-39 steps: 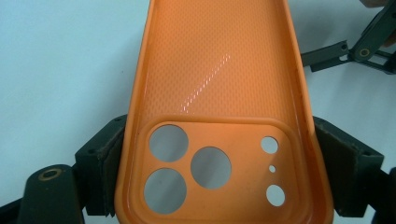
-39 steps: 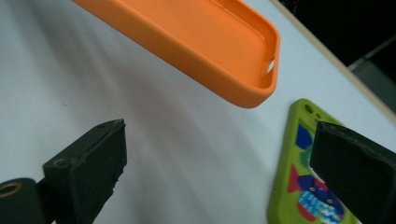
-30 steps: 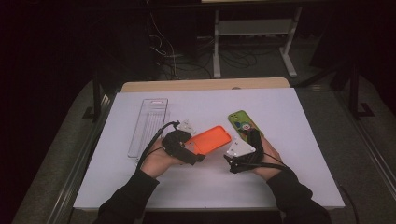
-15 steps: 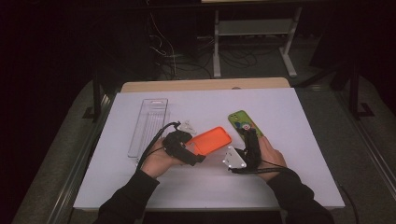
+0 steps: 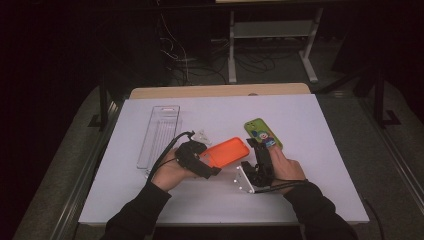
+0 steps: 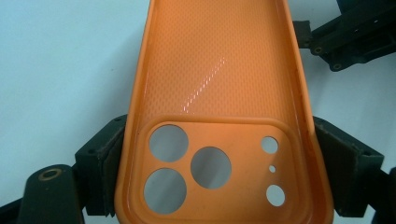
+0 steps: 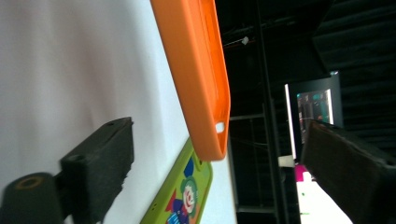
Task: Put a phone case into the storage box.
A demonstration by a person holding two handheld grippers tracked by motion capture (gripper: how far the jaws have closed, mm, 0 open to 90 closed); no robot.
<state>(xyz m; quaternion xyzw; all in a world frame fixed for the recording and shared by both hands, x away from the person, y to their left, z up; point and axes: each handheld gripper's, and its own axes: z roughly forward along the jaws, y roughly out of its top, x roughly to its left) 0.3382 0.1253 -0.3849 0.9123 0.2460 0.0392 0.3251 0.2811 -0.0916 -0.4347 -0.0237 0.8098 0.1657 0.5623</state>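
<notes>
An orange phone case (image 5: pixel 227 151) is held a little above the white table (image 5: pixel 310 120), inside face up. My left gripper (image 5: pixel 196 161) is shut on its camera-hole end (image 6: pixel 210 163), one pad (image 6: pixel 105 156) on each long side. My right gripper (image 5: pixel 257 150) lies rolled on its side just right of the case's free end, jaws open with nothing between them. In the right gripper view (image 7: pixel 222 140) the orange case (image 7: pixel 196 70) reaches between the two pads (image 7: pixel 100 161). A green phone case (image 5: pixel 262 132) with a clown picture (image 7: pixel 184 196) lies flat beyond it.
A clear plastic tray (image 5: pixel 160 135) lies at the left of the table, with a small clear piece (image 5: pixel 201 136) beside it. The table's wooden far edge (image 5: pixel 220 91) borders a dark floor with cables and a stand (image 5: pixel 270 30).
My right gripper has rolled onto its side, so its white plate faces left, and it has edged toward the orange case's end. The left gripper and the case stay put.
</notes>
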